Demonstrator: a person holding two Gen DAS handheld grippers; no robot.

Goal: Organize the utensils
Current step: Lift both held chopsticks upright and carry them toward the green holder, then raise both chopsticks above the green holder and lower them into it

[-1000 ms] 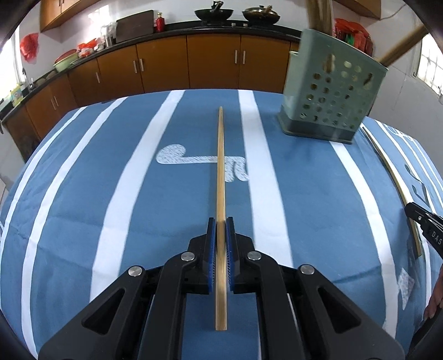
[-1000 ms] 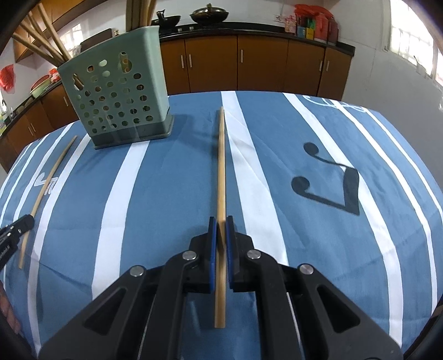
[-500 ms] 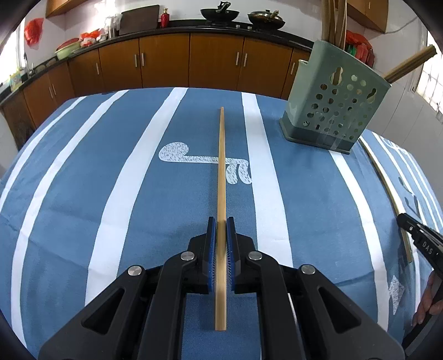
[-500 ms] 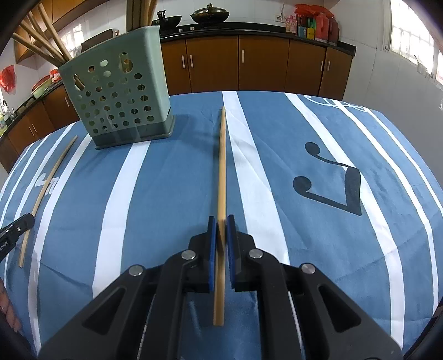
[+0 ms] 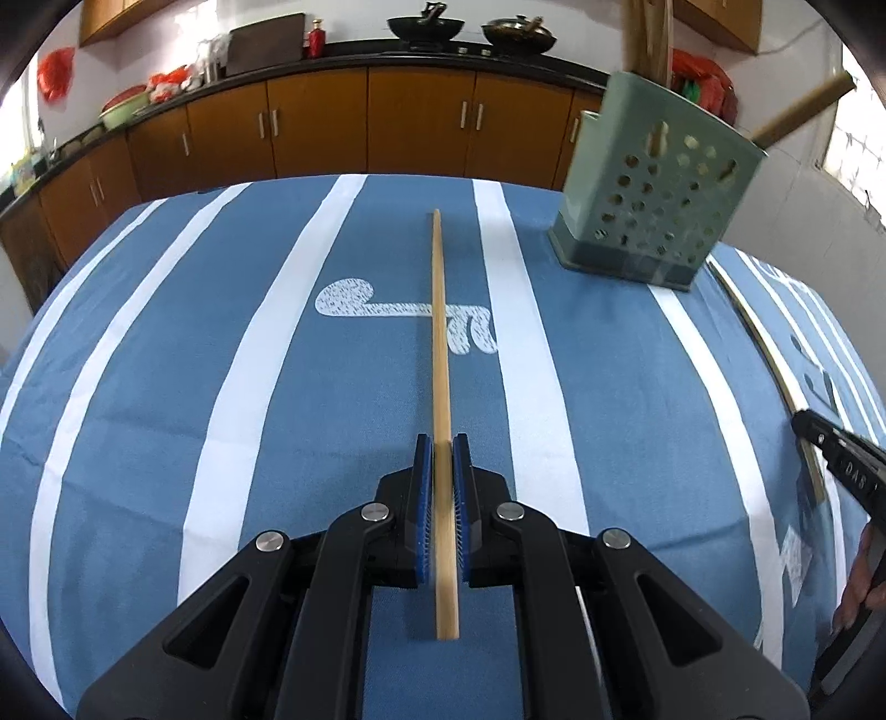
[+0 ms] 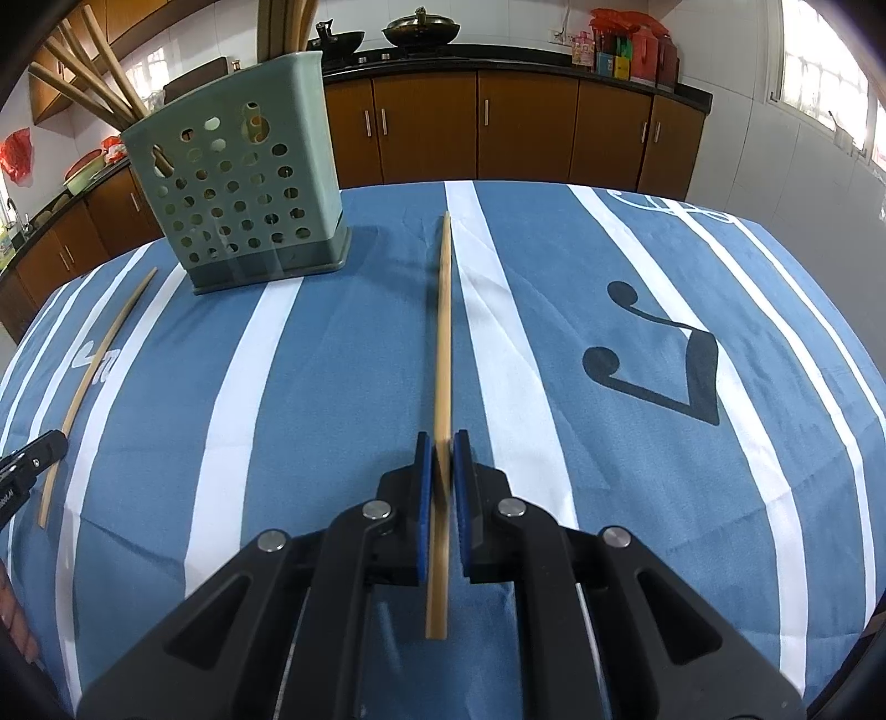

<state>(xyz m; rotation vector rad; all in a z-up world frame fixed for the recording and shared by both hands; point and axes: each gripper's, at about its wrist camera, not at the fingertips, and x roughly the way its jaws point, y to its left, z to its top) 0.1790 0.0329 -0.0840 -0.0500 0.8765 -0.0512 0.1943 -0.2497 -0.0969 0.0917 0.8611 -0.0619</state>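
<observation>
My left gripper (image 5: pixel 443 443) is shut on a long wooden chopstick (image 5: pixel 440 332) that runs straight ahead over the blue striped tablecloth (image 5: pixel 249 387). My right gripper (image 6: pixel 443 440) is shut on a second chopstick (image 6: pixel 443 332) in the same way. A green perforated utensil holder (image 5: pixel 659 199) (image 6: pixel 238 188) stands at the far side between the two grippers, with several wooden sticks (image 6: pixel 83 77) leaning in it. In the left wrist view, the right gripper's tip (image 5: pixel 830 459) and its chopstick (image 5: pixel 769 354) show at the right edge. The left gripper's tip (image 6: pixel 27 459) and chopstick (image 6: pixel 94 365) show at the right wrist view's left edge.
Brown kitchen cabinets (image 6: pixel 526 127) with a dark counter run behind the table, carrying woks (image 5: pixel 426 25) and bottles. A black music note (image 6: pixel 659 365) is printed on the cloth to the right. A person's fingers (image 5: pixel 858 592) show at the frame edge.
</observation>
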